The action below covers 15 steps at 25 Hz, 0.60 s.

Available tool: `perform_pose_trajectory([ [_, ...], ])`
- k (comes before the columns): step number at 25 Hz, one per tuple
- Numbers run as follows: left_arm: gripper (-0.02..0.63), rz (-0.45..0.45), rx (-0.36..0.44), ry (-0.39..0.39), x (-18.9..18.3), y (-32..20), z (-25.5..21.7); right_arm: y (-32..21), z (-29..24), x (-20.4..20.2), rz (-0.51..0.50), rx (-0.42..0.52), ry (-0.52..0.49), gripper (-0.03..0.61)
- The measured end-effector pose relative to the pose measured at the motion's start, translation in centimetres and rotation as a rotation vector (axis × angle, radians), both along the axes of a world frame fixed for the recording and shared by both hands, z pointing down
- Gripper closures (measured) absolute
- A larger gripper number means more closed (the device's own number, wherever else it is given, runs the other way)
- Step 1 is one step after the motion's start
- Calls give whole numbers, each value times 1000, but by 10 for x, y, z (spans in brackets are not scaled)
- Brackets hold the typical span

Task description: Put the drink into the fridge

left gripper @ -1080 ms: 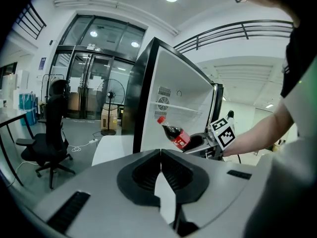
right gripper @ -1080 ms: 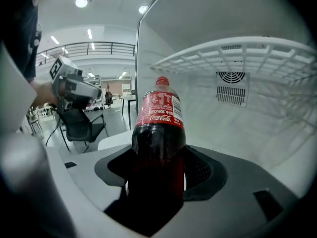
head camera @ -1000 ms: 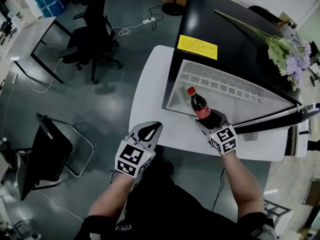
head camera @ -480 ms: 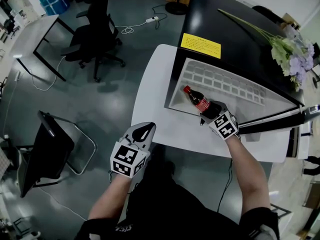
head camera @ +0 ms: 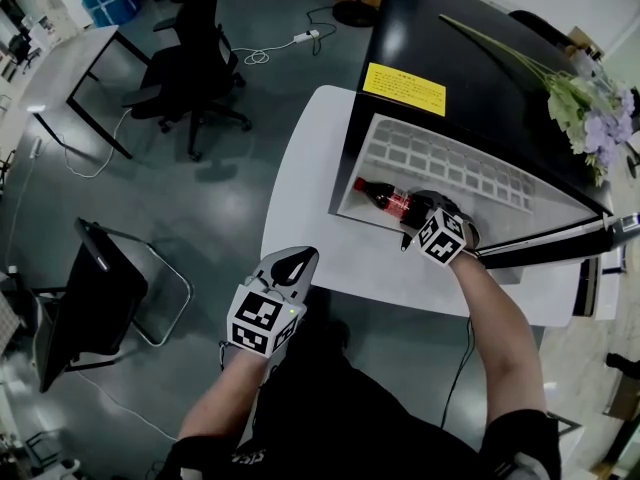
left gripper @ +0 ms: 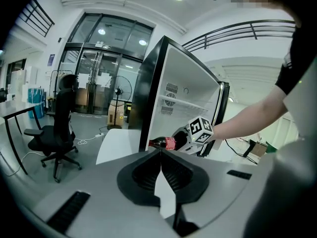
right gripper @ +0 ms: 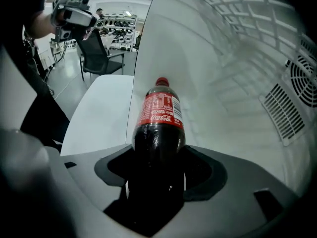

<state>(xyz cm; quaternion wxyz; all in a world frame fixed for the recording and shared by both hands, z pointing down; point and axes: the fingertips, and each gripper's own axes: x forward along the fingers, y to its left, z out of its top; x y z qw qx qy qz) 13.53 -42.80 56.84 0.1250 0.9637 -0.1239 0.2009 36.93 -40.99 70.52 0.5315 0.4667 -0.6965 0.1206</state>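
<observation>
"Where's the cola bottle (head camera: 385, 199) just now?"

"At the open mouth of the fridge (head camera: 480, 78), low down, over the front edge of its white inside. The right gripper (head camera: 418, 213) has it by the bottom end, with both jaws closed around the dark lower body."

"Standing upright?"

"No, it's laid over almost flat. Its long axis runs straight out along the jaws. The red cap points away from the gripper, towards the fridge's black side wall on the person's left, with the white table (head camera: 300, 188) beyond it. The red label is turned up towards the gripper."

"And the other one?"

"The left gripper (head camera: 292, 264) hangs low by the person's body, just off the table's near edge and well apart from the bottle. Its jaws are pressed together with nothing between them, and the tips aim towards the fridge."

"Anything on top of the fridge?"

"A spray of pale purple flowers (head camera: 590, 108) lies across the black top."
</observation>
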Motion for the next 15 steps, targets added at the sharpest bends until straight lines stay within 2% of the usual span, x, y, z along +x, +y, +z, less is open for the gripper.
perform_pose_trajectory([
  [5,595,-4,-9,-5,0,2,5,-10,-2,5,-27,2,31,281],
  [10,595,-9,-22,-1,-2,5,7,-28,-32,23,55,80,2,358],
  [12,595,-9,-22,5,-1,7,5,-32,-44,28,90,136,6,464],
  [15,595,-9,-16,9,-2,8,1,-30,-57,26,136,209,-28,469],
])
